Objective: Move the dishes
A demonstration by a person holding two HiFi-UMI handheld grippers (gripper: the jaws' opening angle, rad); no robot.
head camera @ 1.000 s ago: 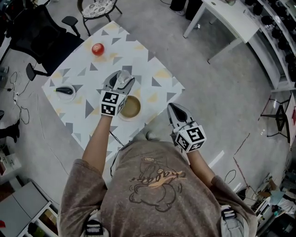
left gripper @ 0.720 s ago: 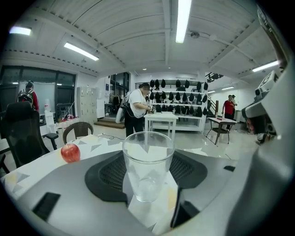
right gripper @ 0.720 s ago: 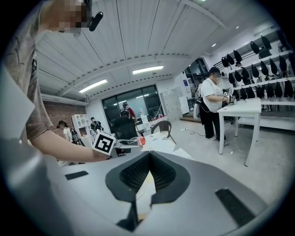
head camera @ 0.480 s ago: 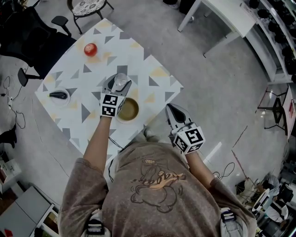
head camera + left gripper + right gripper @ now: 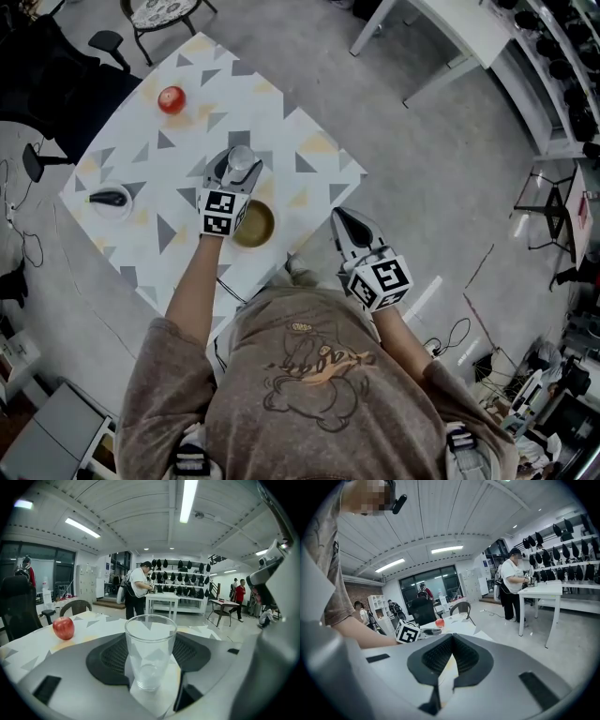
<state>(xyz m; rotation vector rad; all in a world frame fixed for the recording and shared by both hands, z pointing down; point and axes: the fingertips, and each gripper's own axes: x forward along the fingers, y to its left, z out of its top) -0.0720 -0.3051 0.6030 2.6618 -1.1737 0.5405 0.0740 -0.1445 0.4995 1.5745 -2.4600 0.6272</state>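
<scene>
Likely placing glass (image 5: 150, 651) by bowl (image 5: 254, 225).
Left tool (image 5: 240, 172) grips glass, right tool (image 5: 451, 643) closed, empty; next I release it on table (image 5: 141, 202).

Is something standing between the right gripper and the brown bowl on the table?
Nothing visible does. The right gripper hangs just off the table's edge, and only bare tabletop lies between it and the bowl.

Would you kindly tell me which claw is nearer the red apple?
Left. The left claw, gripping a glass, is over the table, short of the apple; the right claw hangs beyond the table's near edge, farther away.
</scene>
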